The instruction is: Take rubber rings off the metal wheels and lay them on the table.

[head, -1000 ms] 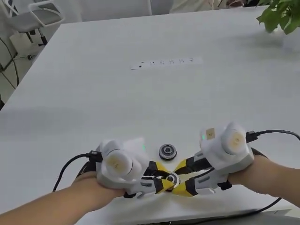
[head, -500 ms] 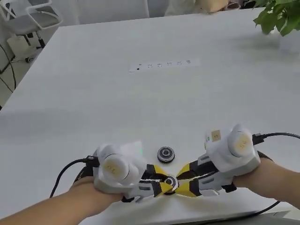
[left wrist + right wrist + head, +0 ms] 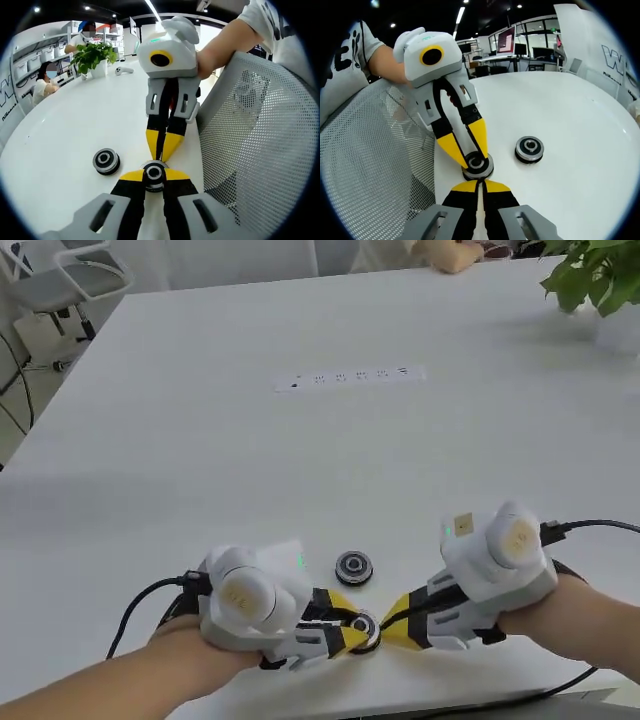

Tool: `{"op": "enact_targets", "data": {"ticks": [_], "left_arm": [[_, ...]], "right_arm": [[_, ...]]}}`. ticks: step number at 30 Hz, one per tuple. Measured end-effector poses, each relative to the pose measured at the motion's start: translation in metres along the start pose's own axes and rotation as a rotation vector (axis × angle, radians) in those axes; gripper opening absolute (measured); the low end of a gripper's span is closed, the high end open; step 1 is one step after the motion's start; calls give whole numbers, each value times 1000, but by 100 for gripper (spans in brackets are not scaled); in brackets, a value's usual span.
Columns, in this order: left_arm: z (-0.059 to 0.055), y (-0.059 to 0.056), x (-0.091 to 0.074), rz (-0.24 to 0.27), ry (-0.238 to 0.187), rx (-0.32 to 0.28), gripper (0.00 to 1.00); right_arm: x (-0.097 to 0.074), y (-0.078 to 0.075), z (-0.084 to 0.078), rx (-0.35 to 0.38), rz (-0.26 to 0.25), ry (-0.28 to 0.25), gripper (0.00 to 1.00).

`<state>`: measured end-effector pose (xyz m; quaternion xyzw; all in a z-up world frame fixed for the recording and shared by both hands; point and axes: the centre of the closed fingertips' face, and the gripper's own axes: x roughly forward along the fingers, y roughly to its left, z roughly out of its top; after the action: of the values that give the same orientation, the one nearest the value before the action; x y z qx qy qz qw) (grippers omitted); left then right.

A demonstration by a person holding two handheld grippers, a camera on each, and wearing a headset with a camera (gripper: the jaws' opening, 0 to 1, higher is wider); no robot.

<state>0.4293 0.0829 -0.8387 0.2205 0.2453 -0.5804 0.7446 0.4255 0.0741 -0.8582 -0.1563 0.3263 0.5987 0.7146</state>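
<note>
Head view is showing the left gripper [image 3: 354, 628] pinching a round black-ringed metal wheel [image 3: 363, 625] at the near edge of the white table [image 3: 300, 460], the right gripper [image 3: 381, 628], jaws pressed together, touching it, another such wheel [image 3: 354, 566] lying just farther.

I saw the white table [image 3: 300, 440] brightly, evenly lit by ceiling strip lights [image 3: 461, 14], with only faint soft shadows. Both gripper views bent strongly toward their edges; the head view looked slightly washed.

A likely power strip [image 3: 350, 376] lies left of a plant [image 3: 590, 275]
</note>
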Motion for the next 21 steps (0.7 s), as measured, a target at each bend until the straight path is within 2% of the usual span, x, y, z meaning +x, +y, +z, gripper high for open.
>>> {"op": "enact_targets", "data": {"ticks": [3, 10, 11, 13, 14, 21], "left_arm": [[0, 1, 0, 4, 0, 0, 8], [2, 1, 2, 14, 1, -2, 8], [2, 1, 3, 15, 1, -3, 8], [2, 2, 3, 16, -1, -7, 8], [2, 2, 3, 16, -1, -8, 8], [2, 2, 4, 7, -2, -16, 8]], "right_arm": [[-1, -1, 0, 29, 3, -8, 0], [-5, -4, 0, 172, 6, -41, 0], [-6, -5, 1, 202, 6, -54, 0], [-8, -7, 2, 215, 4, -72, 0], [-9, -6, 4, 253, 10, -82, 0], [-11, -8, 6, 262, 3, -101, 0]]}}
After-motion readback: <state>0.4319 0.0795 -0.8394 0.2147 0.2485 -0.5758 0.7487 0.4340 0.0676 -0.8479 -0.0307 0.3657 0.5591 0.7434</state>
